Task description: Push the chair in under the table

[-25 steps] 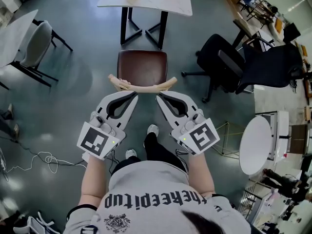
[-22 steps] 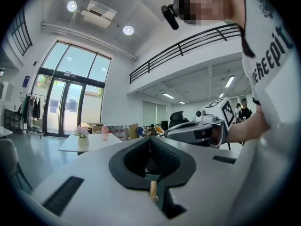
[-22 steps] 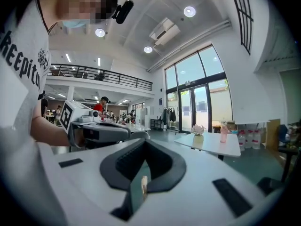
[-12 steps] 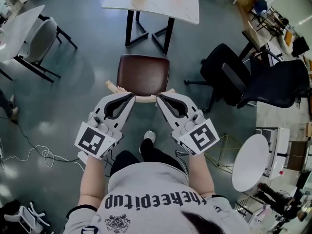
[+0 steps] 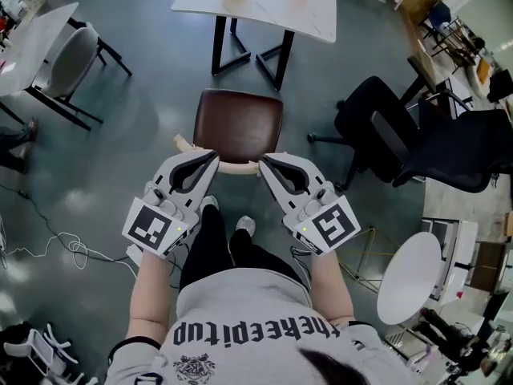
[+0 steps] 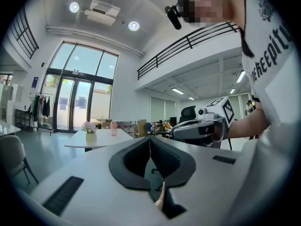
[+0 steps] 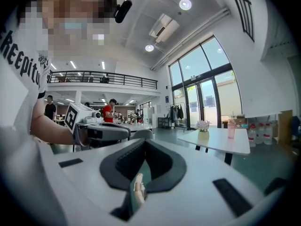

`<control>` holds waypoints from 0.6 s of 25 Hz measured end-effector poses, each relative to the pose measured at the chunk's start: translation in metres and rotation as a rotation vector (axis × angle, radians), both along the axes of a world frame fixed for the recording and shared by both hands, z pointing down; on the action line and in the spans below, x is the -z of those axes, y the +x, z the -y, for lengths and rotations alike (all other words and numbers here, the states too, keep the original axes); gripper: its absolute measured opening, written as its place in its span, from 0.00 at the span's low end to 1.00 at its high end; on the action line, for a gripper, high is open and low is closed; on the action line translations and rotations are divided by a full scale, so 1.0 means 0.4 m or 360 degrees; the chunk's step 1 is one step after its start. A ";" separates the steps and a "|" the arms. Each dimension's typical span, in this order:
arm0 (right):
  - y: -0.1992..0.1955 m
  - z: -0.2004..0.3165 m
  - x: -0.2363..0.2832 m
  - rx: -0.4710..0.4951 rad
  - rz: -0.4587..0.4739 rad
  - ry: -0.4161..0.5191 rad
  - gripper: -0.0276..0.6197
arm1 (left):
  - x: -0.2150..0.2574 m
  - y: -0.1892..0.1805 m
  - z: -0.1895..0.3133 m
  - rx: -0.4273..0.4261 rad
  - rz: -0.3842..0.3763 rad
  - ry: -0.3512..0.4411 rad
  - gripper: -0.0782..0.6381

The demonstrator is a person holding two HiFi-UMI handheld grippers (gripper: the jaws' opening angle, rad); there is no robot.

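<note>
Left tongs (image 5: 213, 156): closed tight, nothing held, tip set at the backrest (image 5: 236, 167). Chair (image 5: 240, 123): stood on the floor short of the table (image 5: 272, 6), seat wholly clear of its top. Right tongs (image 5: 262, 161): likewise closed, empty, set at the backrest. Push judged barely begun; most of the travel is left.

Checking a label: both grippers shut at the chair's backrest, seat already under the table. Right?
Not quite. In the head view the whole seat shows short of the table, none of it under the top, so the chair is not pushed in yet. The rest holds: left gripper and right gripper are shut at the backrest.
</note>
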State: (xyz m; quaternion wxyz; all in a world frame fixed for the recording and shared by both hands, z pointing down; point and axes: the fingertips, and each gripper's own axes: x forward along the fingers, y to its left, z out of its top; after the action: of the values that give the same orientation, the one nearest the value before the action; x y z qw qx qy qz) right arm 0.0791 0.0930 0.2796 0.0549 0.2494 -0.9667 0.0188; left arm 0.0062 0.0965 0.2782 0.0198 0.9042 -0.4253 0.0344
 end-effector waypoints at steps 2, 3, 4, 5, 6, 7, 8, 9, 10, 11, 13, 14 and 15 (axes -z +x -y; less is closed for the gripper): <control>-0.007 0.014 -0.008 -0.0012 -0.0008 -0.0008 0.06 | -0.014 -0.011 0.015 -0.0011 0.0017 -0.0017 0.13; -0.010 0.022 -0.013 -0.0017 -0.0017 -0.0012 0.06 | -0.022 -0.016 0.024 -0.0020 0.0026 -0.0025 0.13; -0.013 0.031 -0.019 -0.0022 -0.0030 -0.0016 0.06 | -0.029 -0.021 0.033 -0.0029 0.0038 -0.0033 0.13; -0.016 0.040 -0.024 -0.0027 -0.0045 -0.0019 0.06 | -0.036 -0.025 0.043 -0.0039 0.0051 -0.0038 0.13; -0.019 0.048 -0.029 -0.0032 -0.0060 -0.0024 0.06 | -0.042 -0.029 0.053 -0.0051 0.0063 -0.0042 0.13; -0.023 0.056 -0.035 -0.0037 -0.0074 -0.0029 0.06 | -0.047 -0.033 0.062 -0.0065 0.0075 -0.0045 0.13; -0.026 0.064 -0.040 -0.0043 -0.0085 -0.0034 0.06 | -0.054 -0.036 0.070 -0.0079 0.0091 -0.0048 0.13; -0.028 0.073 -0.045 -0.0049 -0.0095 -0.0041 0.06 | -0.063 -0.040 0.078 -0.0092 0.0115 -0.0054 0.13; -0.030 0.081 -0.052 -0.0056 -0.0103 -0.0049 0.06 | -0.075 -0.042 0.086 -0.0106 0.0146 -0.0062 0.13; -0.031 0.090 -0.061 -0.0062 -0.0113 -0.0058 0.06 | -0.085 -0.044 0.093 -0.0122 0.0179 -0.0068 0.13; -0.037 0.106 -0.081 -0.0075 -0.0140 -0.0077 0.06 | -0.106 -0.048 0.108 -0.0157 0.0237 -0.0077 0.13; -0.042 0.114 -0.091 -0.0080 -0.0157 -0.0086 0.06 | -0.118 -0.053 0.116 -0.0173 0.0259 -0.0083 0.13; -0.048 0.122 -0.102 -0.0083 -0.0175 -0.0096 0.06 | -0.130 -0.059 0.125 -0.0189 0.0276 -0.0090 0.13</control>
State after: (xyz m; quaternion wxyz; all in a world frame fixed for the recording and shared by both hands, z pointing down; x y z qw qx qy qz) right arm 0.0599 0.0441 0.3204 0.1150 0.2733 -0.9543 0.0357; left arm -0.0173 0.0465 0.3303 0.0063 0.9205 -0.3701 0.1255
